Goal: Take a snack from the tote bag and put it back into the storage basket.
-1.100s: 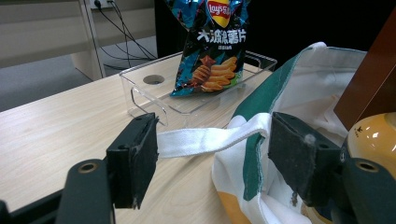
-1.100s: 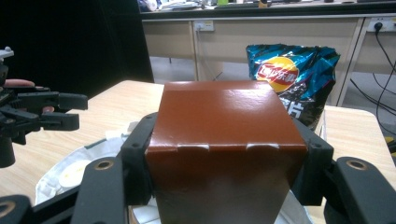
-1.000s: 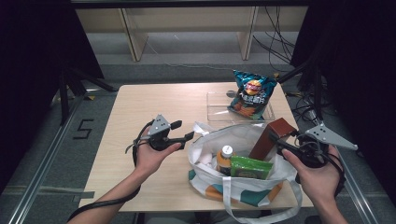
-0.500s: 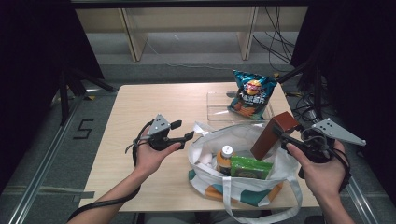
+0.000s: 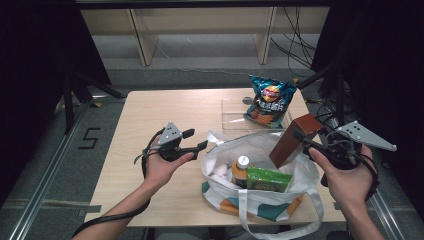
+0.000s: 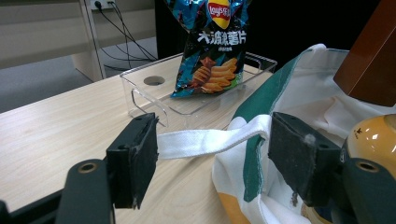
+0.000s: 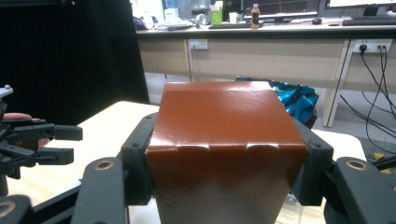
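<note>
A tall brown box (image 5: 289, 145) hangs tilted over the right rim of a white tote bag (image 5: 260, 150), with my right gripper (image 5: 306, 140) shut on its upper end. In the right gripper view both jaws clamp the brown box (image 7: 224, 121) from the sides. My left gripper (image 5: 198, 138) stands open at the bag's left edge. In the left gripper view the bag's white handle strap (image 6: 205, 140) runs between the open jaws, and neither pad presses it. Inside the bag lie a yellow bottle (image 5: 240, 170) and a green packet (image 5: 268, 179).
A blue chips bag (image 5: 270, 100) leans in a clear plastic tray (image 5: 233, 116) at the table's far right. The wooden table (image 5: 165, 110) is bare on its left half. Cables and shelving legs lie on the floor beyond the far edge.
The right gripper has drifted slightly up and to the right with the brown box. The left gripper has kept still.
</note>
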The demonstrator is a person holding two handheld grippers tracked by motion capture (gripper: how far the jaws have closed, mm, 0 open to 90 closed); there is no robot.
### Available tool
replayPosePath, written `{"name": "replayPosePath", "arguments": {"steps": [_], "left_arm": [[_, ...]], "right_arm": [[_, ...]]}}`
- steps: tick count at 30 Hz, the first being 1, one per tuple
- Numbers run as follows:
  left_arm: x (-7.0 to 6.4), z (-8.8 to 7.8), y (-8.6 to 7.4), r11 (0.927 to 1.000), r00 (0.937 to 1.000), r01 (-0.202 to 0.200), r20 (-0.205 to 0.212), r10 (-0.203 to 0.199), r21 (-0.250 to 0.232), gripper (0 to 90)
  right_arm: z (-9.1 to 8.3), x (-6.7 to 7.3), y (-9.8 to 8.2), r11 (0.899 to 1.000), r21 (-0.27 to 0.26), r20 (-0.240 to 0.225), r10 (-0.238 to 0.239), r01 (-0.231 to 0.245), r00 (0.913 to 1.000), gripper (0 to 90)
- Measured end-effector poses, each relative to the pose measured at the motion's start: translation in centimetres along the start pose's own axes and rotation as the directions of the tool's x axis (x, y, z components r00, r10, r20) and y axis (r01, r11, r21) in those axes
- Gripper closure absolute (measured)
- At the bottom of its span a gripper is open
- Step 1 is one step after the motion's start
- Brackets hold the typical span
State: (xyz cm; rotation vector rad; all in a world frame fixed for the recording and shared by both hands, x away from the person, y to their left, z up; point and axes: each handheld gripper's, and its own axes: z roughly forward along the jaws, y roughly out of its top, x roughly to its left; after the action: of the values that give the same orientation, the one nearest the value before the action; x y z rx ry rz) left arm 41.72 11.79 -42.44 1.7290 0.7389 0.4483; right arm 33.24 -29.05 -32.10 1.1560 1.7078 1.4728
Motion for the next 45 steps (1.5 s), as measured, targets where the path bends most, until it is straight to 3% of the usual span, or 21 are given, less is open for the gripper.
{"name": "replayPosePath", "arguments": {"steps": [9,10,11,12,15,45], "left_arm": [[-0.1,0.0,0.0,1.0,1.0,0.0,0.003,0.0,-0.002,32.5],[-0.1,0.1,0.0,1.0,1.0,-0.001,0.004,0.001,-0.002,32.5],[-0.1,0.0,0.0,1.0,1.0,-0.001,0.003,0.001,-0.002,32.5],[-0.1,0.0,0.0,1.0,1.0,0.001,0.003,-0.001,-0.002,32.4],[-0.1,0.1,0.0,1.0,1.0,0.005,0.008,-0.005,-0.008,32.5],[-0.1,0.0,0.1,1.0,1.0,0.008,0.006,-0.008,-0.006,32.3]], "right_arm": [[0.0,0.0,0.8,1.0,-0.014,-0.002,0.01,-0.01,0.9999,39.2],[0.1,-0.1,0.9,1.0,-0.023,-0.002,-0.007,0.007,1.0,39.2],[0.0,0.1,1.0,1.0,-0.017,0.006,0.012,-0.012,0.9999,39.2],[0.1,-0.1,1.2,1.0,-0.024,0.0,-0.008,0.008,1.0,39.2],[0.1,0.1,1.5,1.0,-0.022,0.003,0.008,-0.008,1.0,39.2],[0.8,-0.6,3.9,0.997,-0.077,0.019,-0.013,0.014,0.9997,39.3]]}}
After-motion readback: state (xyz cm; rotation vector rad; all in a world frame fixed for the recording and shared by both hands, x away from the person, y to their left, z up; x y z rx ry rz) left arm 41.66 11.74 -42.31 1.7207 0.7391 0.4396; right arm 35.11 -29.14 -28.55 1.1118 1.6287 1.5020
